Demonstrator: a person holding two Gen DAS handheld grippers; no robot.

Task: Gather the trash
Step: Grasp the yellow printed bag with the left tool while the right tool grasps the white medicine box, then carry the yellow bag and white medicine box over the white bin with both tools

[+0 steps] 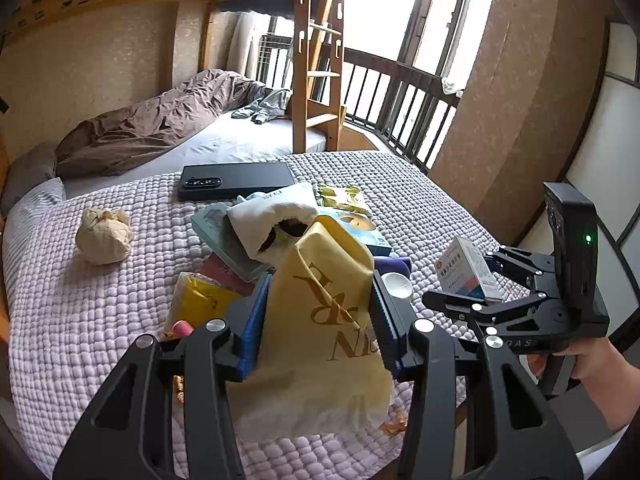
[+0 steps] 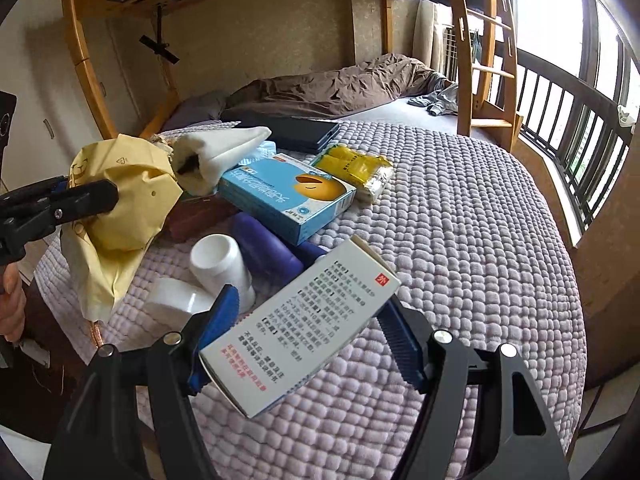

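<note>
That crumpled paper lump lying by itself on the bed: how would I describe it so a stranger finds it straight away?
Start at the quilted lilac bedspread and find the black flat case near its far edge. Nearer the camera and towards the left edge lies the beige paper ball, alone on bare quilt. Unlike the piled boxes and bags, it is plain, unprinted and scrunched round.

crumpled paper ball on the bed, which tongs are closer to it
Left. The left tongs, shut on the yellow bag, sit just right of the crumpled paper ball. The right tongs, holding the white medicine box, are farther right, beyond the bag.
</note>
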